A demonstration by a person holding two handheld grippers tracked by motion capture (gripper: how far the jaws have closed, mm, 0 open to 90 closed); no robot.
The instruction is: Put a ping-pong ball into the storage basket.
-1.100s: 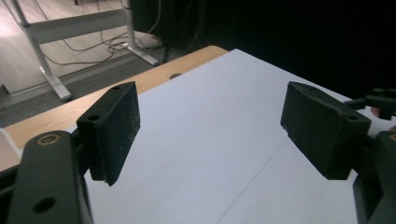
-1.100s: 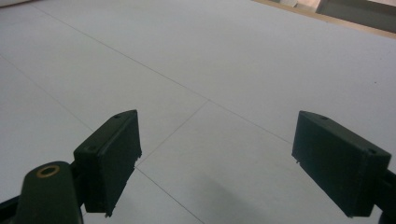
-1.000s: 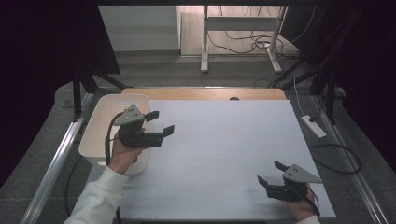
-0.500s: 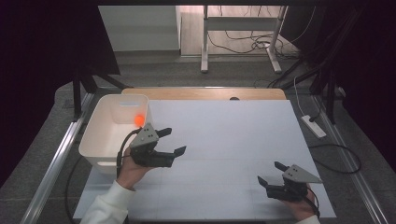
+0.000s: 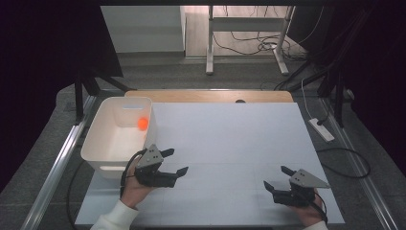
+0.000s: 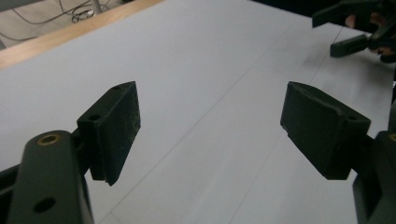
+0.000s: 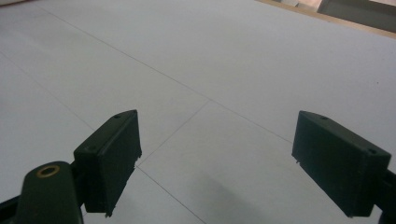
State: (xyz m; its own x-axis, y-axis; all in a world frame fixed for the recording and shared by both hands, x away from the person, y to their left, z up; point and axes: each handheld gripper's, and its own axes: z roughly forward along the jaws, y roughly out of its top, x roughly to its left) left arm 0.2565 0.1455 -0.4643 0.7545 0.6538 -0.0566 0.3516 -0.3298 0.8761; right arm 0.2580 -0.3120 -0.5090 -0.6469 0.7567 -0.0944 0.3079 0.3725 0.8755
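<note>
The orange ball (image 5: 142, 123) lies inside the white bin (image 5: 98, 148), near its far right corner, in the left-centre of the high view and up-frame of the left gripper (image 5: 173, 162), well apart from its jaws. Those jaws stand apart with nothing between them, pointing toward the right of the frame just beside the bin's near right corner; in the left gripper view (image 6: 210, 126) only bare white surface lies between them. The right gripper (image 5: 277, 178), at the lower right of the high view, rests low over the desk (image 5: 230, 139), its jaws likewise apart and empty (image 7: 217, 158), pointing up and left. The desk is covered in white sheeting with faint seams, a wooden strip along its far edge. Beyond it are grey floor, a metal table frame and loose cables; a white power strip (image 5: 321, 130) lies at the right. The ball, being round, shows no long axis or heading.
</note>
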